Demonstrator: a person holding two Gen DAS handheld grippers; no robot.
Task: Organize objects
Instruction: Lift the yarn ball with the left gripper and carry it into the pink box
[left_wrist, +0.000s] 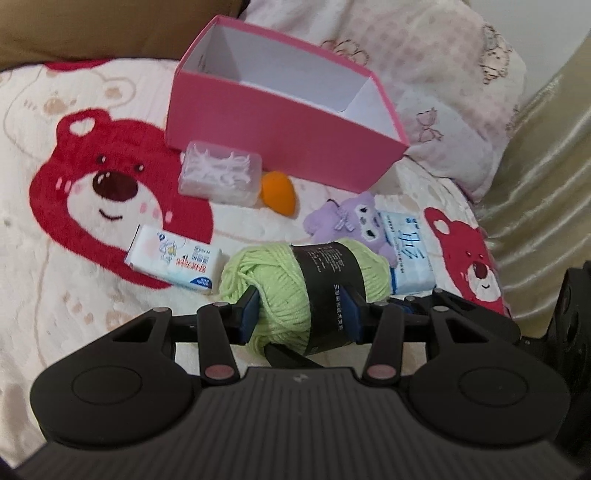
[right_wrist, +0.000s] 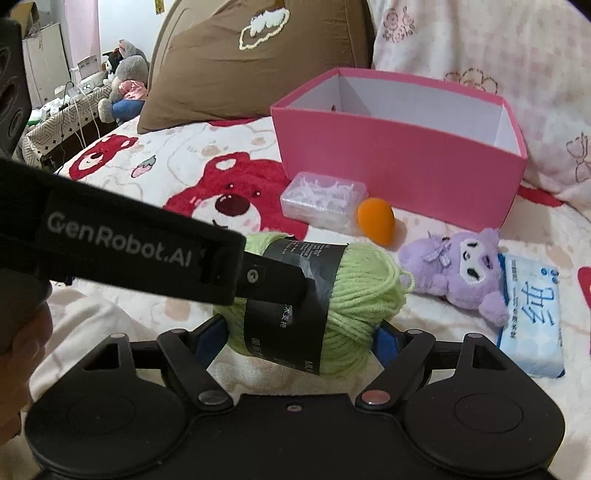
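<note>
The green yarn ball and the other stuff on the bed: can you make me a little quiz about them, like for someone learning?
1. True or false: both grippers, left gripper and right gripper, are closed on the green yarn ball.
2. What lies nearest the pink box? A) purple plush B) clear plastic case C) blue tissue pack
3. Fill in: the small egg-shaped sponge is ____ in colour.

Key: 1 true; 2 B; 3 orange.

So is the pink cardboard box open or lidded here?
Open: the pink cardboard box has no lid, and its white inner walls show in both views. Whether it holds anything: cannot tell.
</note>
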